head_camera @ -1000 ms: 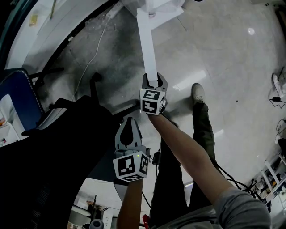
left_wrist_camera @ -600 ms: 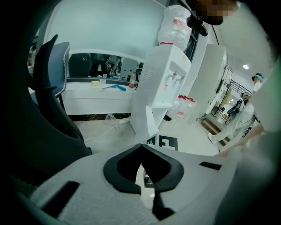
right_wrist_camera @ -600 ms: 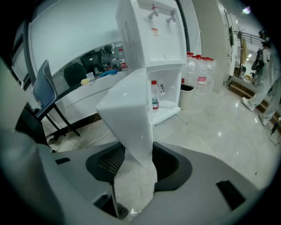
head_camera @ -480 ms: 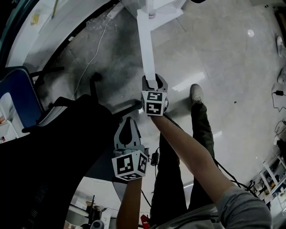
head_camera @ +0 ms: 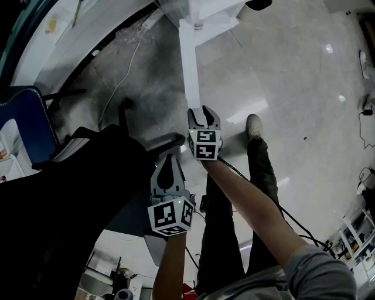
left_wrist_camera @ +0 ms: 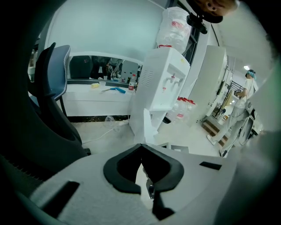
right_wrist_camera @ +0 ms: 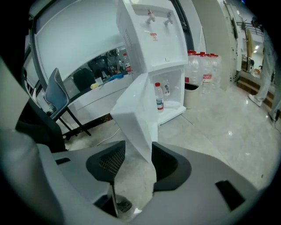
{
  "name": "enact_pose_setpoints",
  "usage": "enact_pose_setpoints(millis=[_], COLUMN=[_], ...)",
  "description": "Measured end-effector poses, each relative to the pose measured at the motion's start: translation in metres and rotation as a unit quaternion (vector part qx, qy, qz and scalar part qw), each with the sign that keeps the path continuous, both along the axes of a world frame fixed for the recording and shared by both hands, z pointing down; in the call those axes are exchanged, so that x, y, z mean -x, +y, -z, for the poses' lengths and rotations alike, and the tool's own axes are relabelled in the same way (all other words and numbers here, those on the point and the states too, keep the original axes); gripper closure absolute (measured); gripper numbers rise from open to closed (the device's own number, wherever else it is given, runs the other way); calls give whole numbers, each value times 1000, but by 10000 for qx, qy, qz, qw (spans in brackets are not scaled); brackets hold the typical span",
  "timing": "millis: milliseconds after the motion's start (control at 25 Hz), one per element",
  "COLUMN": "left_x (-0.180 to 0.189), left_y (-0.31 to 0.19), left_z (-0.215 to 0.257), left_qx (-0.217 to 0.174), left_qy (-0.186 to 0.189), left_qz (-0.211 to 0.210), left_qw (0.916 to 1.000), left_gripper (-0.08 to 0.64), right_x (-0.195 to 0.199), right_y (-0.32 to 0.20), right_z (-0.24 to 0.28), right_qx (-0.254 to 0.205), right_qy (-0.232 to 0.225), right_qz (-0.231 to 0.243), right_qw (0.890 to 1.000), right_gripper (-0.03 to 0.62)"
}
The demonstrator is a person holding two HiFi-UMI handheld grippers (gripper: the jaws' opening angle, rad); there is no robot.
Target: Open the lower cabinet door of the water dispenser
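**Door Is Open, But It Could Slip**

The right tongs (head_camera: 203,112) hold the free edge of the white cabinet door (head_camera: 188,58). The door swings out wide from the bottom of the water dispenser (head_camera: 202,9). The left tongs (head_camera: 166,159) are closed with nothing in them, farther from the water dispenser. The hold looks thin. A quick pull could make the door slip out and swing back toward the water dispenser.
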State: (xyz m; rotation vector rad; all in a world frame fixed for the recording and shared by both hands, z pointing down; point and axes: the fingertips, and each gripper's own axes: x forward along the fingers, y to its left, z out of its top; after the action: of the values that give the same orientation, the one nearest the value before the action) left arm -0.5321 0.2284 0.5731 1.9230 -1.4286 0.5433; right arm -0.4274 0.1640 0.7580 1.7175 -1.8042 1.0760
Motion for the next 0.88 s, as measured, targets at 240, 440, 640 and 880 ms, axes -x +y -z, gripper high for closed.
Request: enact_pose_setpoints(millis=[240, 440, 640, 880], left_x=[-4, -12, -23, -40], left_y=[2, 1, 2, 6], left_z=[16, 45, 84, 143], left_qx=[-31, -131, -300, -477], left_qy=[-41, -11, -13, -12], left_qz=[29, 109, 145, -60], left_qw=[10000, 9999, 9994, 9988], left_gripper=[552, 552, 552, 552], right_x=[-1, -5, -18, -40], right_y=[3, 13, 21, 34], right_z=[38, 88, 153, 249], right_qx=[-273, -524, -914, -1340], right_qy=[-71, -118, -247, -376], right_qz=[340, 648, 910, 1221], right_qw=[9990, 9965, 9913, 9827], right_gripper=[459, 531, 554, 574])
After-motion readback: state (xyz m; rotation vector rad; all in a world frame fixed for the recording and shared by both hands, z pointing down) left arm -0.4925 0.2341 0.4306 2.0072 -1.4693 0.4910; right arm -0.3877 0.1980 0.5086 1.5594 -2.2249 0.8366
